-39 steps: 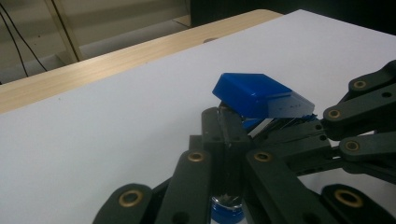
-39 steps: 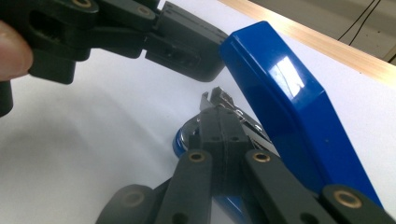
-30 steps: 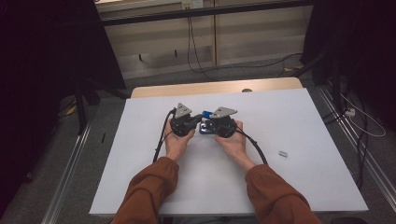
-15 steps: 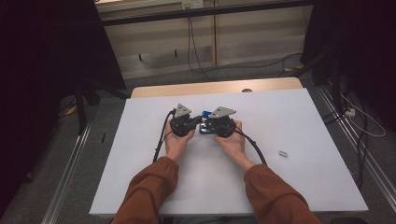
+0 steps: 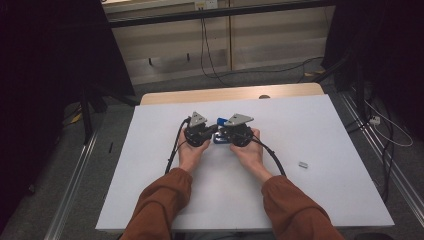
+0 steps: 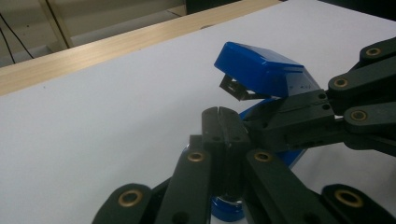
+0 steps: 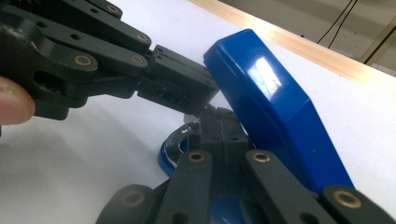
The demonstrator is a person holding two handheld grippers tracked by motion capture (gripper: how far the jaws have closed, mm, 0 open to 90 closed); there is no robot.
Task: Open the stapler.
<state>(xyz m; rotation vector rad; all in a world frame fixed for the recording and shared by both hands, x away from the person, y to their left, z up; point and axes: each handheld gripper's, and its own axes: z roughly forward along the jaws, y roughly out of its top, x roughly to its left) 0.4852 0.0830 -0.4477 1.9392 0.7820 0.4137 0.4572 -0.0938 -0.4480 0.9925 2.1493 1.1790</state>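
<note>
Gripping the blue stapler [image 5: 220,136] mid-surface from both sides: left claw [image 5: 209,134] has jaws closed together at the stapler's base, its blue top [image 6: 262,70] tilted up open. Right claw [image 5: 226,135] likewise closed, against the base under the lid. Small grey piece [image 5: 303,164] lies well apart right on white surface [image 5: 325,130].

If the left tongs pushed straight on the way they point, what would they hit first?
Most likely the right tongs, which cross just ahead of the left tongs' shut tips, with the blue stapler right behind; depth is hard to judge.
</note>
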